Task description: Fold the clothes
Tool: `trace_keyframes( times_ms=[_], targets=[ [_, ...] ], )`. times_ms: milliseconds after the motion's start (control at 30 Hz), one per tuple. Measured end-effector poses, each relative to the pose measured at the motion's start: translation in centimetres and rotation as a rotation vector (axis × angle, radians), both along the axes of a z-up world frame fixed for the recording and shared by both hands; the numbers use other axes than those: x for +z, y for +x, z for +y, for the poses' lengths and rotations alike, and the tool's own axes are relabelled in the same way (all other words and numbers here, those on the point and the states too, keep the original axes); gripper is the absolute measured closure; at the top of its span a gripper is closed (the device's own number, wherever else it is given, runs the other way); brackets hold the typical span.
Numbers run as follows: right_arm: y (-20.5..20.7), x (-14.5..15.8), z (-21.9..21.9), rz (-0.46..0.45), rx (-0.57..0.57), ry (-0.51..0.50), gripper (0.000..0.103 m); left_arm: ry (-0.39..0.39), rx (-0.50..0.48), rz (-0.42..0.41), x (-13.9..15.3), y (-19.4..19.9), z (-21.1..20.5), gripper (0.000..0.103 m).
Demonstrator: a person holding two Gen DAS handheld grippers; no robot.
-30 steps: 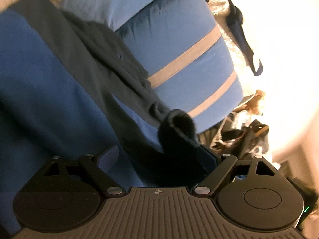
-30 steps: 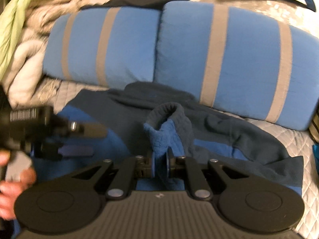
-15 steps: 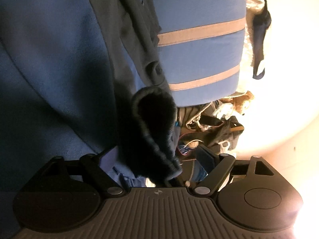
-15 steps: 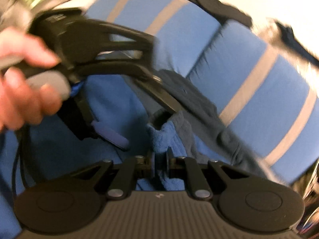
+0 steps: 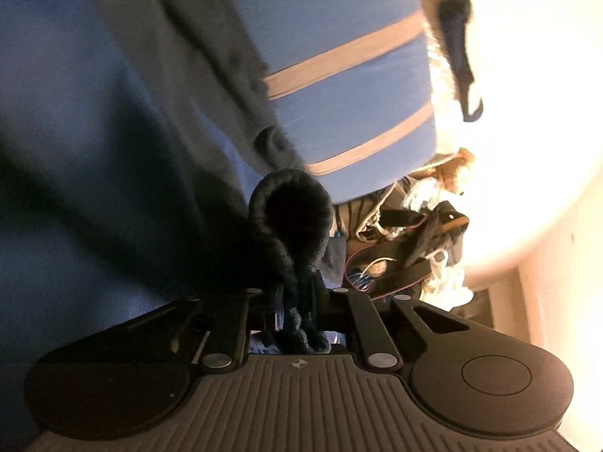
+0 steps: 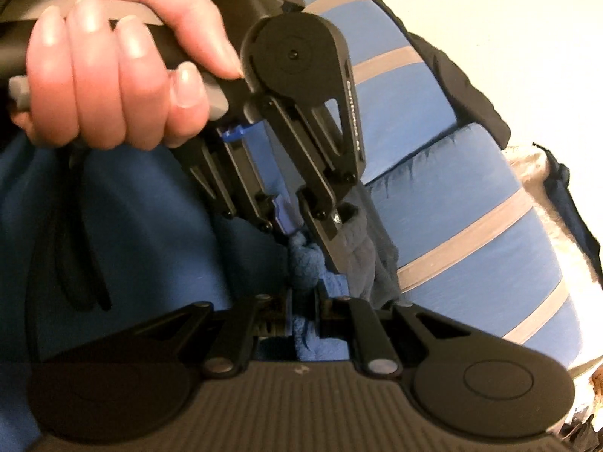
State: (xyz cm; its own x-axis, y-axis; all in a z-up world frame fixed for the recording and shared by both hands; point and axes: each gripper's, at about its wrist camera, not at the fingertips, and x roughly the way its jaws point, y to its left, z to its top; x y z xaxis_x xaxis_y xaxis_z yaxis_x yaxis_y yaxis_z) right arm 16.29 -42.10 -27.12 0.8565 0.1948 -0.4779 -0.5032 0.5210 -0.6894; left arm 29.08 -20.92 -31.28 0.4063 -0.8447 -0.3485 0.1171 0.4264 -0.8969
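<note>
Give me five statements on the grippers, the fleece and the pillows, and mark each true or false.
1. The left gripper is shut on the fleece's dark cuff. True.
2. The right gripper is open and holds nothing. False: it is shut on a fold of the blue fleece.
3. The pillows are blue with grey stripes. True.
4. In the right wrist view, the left gripper hangs far from the right gripper. False: its fingertips sit just ahead of the right gripper, on the same bunch of fleece.
5. A bare hand holds the left gripper's handle. True.
</note>
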Motion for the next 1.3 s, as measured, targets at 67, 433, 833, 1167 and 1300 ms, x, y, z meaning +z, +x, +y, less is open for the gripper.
trace_keyframes(
  times_ms=[67, 433, 833, 1167, 1300],
  targets=[
    [-0.1, 0.1, -0.1, -0.015, -0.001, 0.003, 0.088, 0.027, 0.003, -0.038, 0.8, -0.3, -0.2, 0.091],
    [1.4, 0.3, -4.1, -0.171, -0.144, 0.034, 0.02, 0.226, 0.047, -0.245, 9.4, -2.8, -0.9, 0.092],
    [7.3, -0.7, -13.0, -0.208, -0.461, 0.15, 0.012, 0.296, 0.109, -0.455, 18.2, -5.0, 1.1, 0.092],
    [9.4, 0.9, -18.4, -0.154, -0.586, 0.29, 0.003, 0.306, 0.281, -0.507, 21.2, -4.5, 3.1, 0.092],
    [10.7, 2.5, -19.6, -0.096, -0.593, 0.364, 0.002, 0.277, 0.311, -0.511, 22.0, -3.8, 3.3, 0.092]
  ],
)
